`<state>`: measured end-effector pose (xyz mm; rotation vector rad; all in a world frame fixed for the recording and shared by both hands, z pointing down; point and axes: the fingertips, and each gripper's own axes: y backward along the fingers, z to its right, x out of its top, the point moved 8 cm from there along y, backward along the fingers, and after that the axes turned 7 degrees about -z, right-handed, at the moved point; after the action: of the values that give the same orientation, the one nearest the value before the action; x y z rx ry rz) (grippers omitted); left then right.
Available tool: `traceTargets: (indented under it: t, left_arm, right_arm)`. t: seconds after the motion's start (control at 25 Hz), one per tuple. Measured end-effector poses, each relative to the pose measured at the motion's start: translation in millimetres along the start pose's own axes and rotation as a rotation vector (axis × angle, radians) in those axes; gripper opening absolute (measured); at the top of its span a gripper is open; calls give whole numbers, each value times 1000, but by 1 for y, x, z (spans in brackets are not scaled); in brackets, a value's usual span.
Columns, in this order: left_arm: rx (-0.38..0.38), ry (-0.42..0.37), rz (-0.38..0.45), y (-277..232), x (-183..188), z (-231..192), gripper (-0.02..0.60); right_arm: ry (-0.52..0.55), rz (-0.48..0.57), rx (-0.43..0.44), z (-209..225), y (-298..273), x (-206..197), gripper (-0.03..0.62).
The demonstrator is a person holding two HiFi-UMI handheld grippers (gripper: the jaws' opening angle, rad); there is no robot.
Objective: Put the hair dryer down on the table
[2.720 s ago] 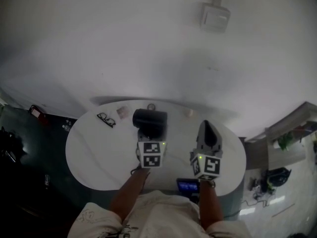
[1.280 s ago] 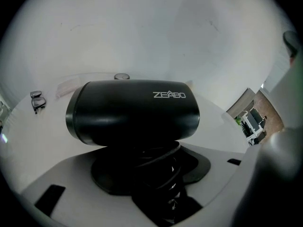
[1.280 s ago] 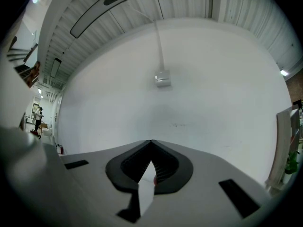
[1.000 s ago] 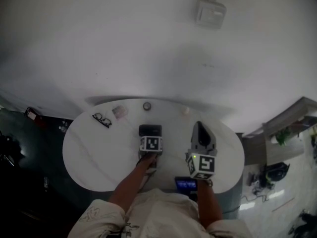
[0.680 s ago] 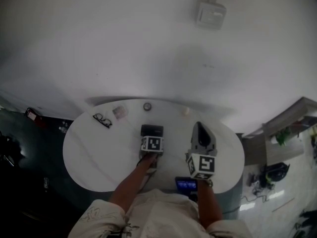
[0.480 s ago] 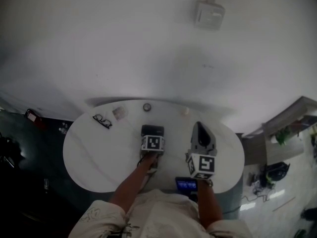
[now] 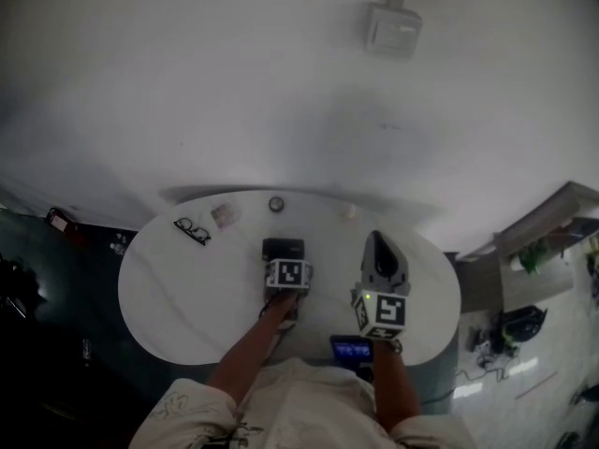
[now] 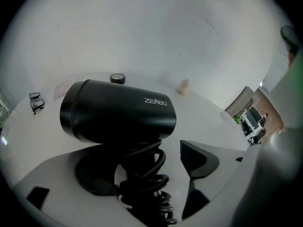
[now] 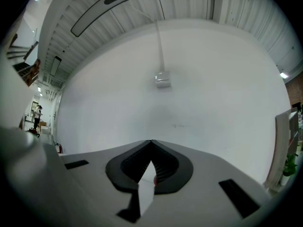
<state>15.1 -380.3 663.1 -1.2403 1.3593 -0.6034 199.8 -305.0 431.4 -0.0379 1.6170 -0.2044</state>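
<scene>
Now release: hair dryer [image 8: 118, 117] on table [image 7: 187, 288], left gripper [image 8: 147, 167] jaws just opened around handle [image 8: 142, 183] (right gripper [image 9: 151, 145] closed, empty); withdrawal required.

Just left of a small round disc [image 7: 276, 204] lies a pale packet [image 7: 225, 215], with black eyeglasses [image 7: 195, 229] farther left. A cream lump [image 7: 348, 210] sits right of the disc, and a wall box [image 7: 393, 29] hangs high above it.

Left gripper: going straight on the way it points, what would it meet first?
The hair dryer. On the left gripper the jaws have just been opening, the dryer's cord-wrapped handle between them, barrel right ahead.
</scene>
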Motion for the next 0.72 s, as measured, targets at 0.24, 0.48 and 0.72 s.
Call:
traceTargets:
  t: [0.24, 0.48, 0.72]
  left_arm:
    - [8, 22, -30, -1, -3, -3, 438]
    - [-21, 36, 13, -3, 1, 3, 527]
    - [-112, 103, -8, -3, -7, 12, 568]
  right_arm:
    - [-5, -2, 3, -1, -1, -1, 5]
    - [-3, -8, 12, -3, -1, -3, 5]
    - [-1, -3, 15, -3, 0, -2, 5]
